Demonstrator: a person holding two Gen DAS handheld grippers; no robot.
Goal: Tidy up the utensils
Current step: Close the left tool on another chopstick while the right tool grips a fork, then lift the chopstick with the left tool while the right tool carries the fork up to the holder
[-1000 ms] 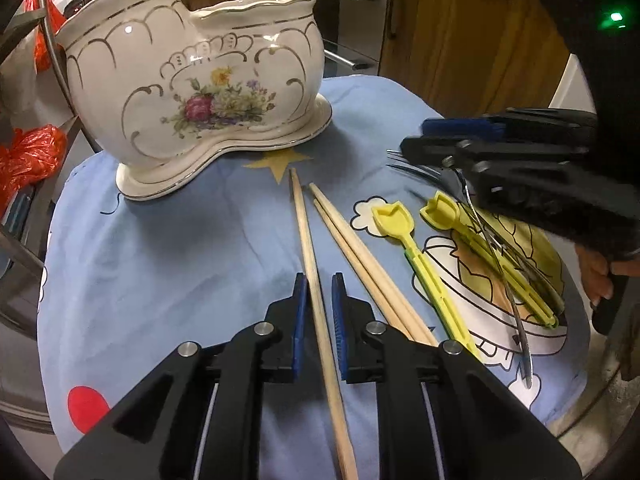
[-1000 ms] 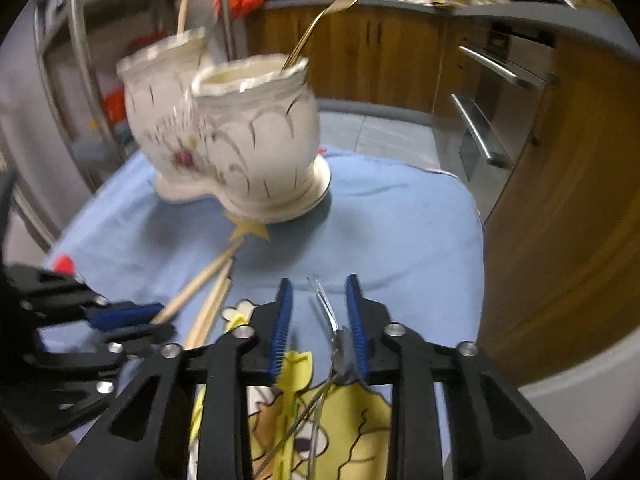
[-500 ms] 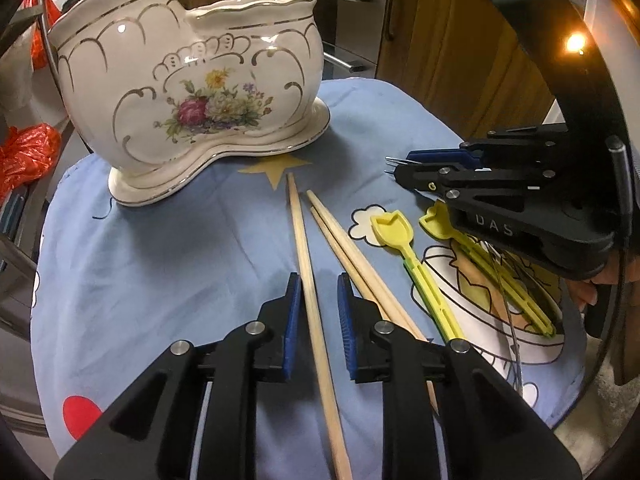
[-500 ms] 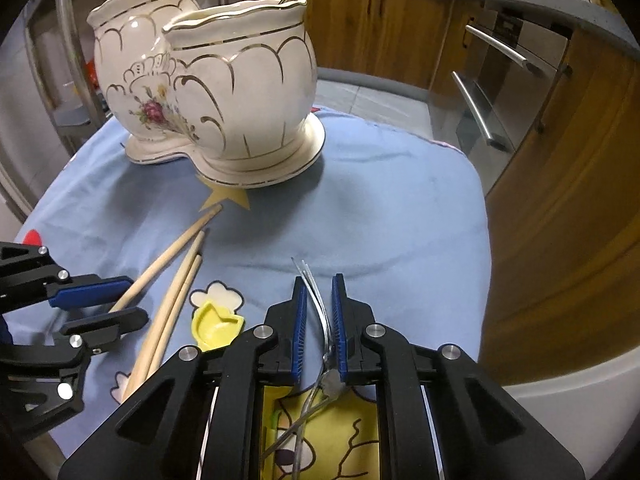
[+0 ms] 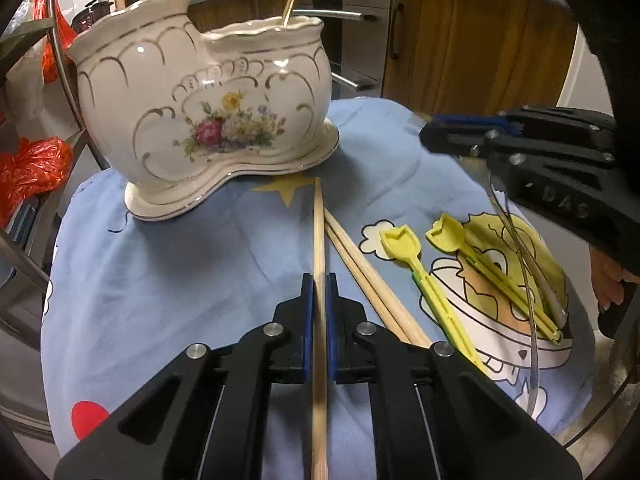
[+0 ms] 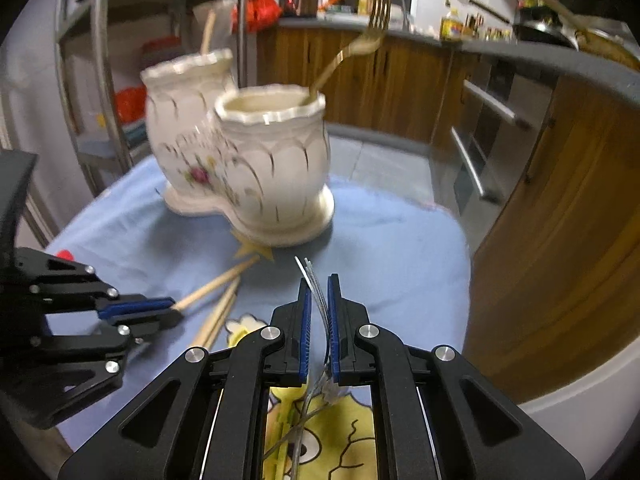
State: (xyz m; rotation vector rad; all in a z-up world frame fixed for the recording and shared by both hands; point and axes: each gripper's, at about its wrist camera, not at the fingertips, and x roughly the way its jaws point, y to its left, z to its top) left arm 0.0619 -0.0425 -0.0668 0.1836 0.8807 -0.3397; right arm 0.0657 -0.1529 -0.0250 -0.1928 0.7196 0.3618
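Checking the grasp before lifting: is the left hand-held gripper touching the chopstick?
Touching. The left wrist view shows the left hand-held gripper with both blue pads pressed against the single chopstick, no gap either side.

Both grippers are matte black plastic with blue ribbed finger pads (image 5: pixel 307 320) and round silver screws (image 5: pixel 275 329). The right gripper (image 5: pixel 464 136) bears embossed "DAS" lettering. Bare skin shows on the hand (image 5: pixel 610 280) behind it.

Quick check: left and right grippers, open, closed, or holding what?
Left gripper: closed on a wooden chopstick.
Right gripper: closed on a silver fork.
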